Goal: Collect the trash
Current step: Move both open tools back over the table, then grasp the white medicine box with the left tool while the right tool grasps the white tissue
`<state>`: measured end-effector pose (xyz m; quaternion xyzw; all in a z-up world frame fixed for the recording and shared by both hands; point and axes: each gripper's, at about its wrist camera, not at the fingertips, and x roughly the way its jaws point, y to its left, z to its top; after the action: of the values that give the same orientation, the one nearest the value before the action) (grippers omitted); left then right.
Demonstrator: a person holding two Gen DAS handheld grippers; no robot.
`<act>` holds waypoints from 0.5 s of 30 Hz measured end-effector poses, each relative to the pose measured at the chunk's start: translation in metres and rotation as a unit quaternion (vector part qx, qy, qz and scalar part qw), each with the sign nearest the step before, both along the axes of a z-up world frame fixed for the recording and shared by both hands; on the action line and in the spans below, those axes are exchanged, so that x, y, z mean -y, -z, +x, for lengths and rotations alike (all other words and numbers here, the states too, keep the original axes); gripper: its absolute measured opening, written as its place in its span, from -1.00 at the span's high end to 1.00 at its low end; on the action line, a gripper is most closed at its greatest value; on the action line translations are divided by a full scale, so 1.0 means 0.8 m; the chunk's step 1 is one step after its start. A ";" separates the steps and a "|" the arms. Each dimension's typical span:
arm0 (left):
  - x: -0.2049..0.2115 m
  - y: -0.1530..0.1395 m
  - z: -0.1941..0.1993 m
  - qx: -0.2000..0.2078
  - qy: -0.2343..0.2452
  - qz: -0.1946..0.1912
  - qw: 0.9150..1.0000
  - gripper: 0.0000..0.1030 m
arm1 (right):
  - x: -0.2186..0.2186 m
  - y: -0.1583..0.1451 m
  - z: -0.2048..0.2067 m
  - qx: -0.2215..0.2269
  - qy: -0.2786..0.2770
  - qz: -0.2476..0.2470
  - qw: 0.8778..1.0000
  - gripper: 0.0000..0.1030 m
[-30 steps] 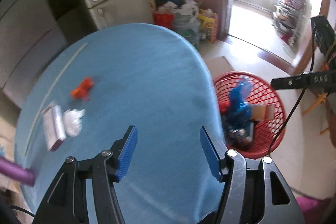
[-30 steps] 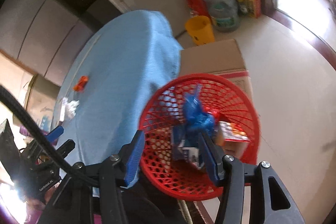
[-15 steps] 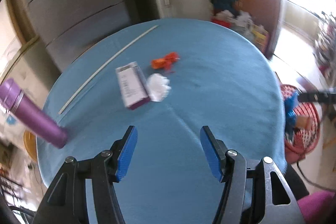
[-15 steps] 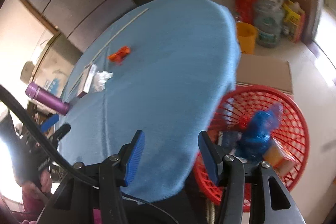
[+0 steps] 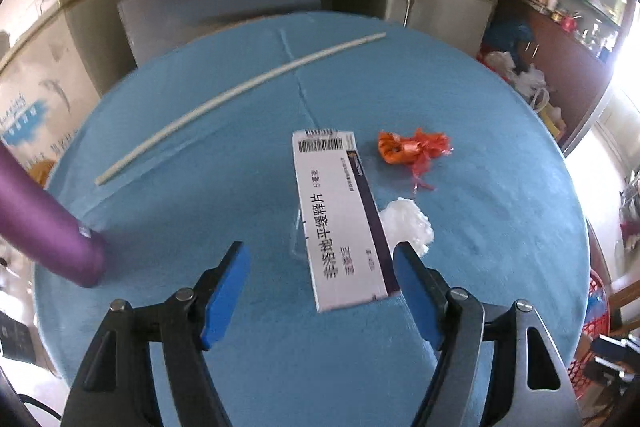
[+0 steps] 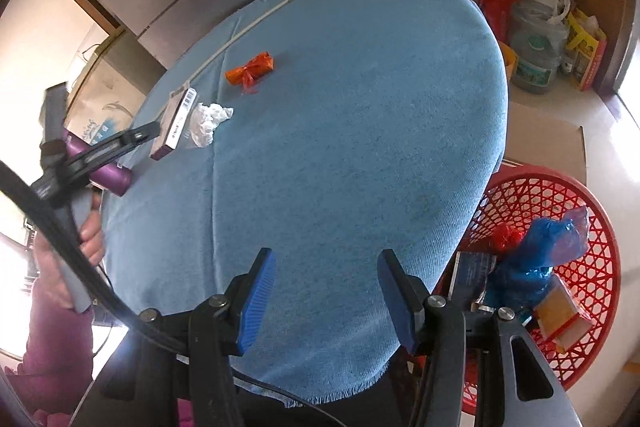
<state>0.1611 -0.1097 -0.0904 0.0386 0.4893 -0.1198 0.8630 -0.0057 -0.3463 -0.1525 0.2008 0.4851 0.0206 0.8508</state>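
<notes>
Three pieces of trash lie on the blue table; the left gripper, jaws just widened and empty, approaches the medicine box. Next: straddle, close. Right gripper hangs open, empty, beside the red basket.

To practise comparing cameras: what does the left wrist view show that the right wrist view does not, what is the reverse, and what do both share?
Only the left wrist view: the left gripper head-on, jaws open and just widened, the box lying ahead of them, untouched.
Only the right wrist view: the right gripper, empty, the whole basket with its blue bag, and a hand.
Both: the table, box, tissue, orange wrapper, stick, purple bottle.
</notes>
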 end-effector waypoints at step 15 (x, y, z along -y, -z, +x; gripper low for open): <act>-0.029 0.018 0.009 -0.025 -0.006 -0.091 0.996 0.09 | -0.044 -0.021 0.069 0.035 -0.038 -0.002 0.999 -0.10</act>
<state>0.1681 -0.0866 -0.1045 -0.0459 0.4981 -0.1597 0.8510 0.0494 -0.3108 -0.1358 0.1800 0.4621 0.0594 0.8663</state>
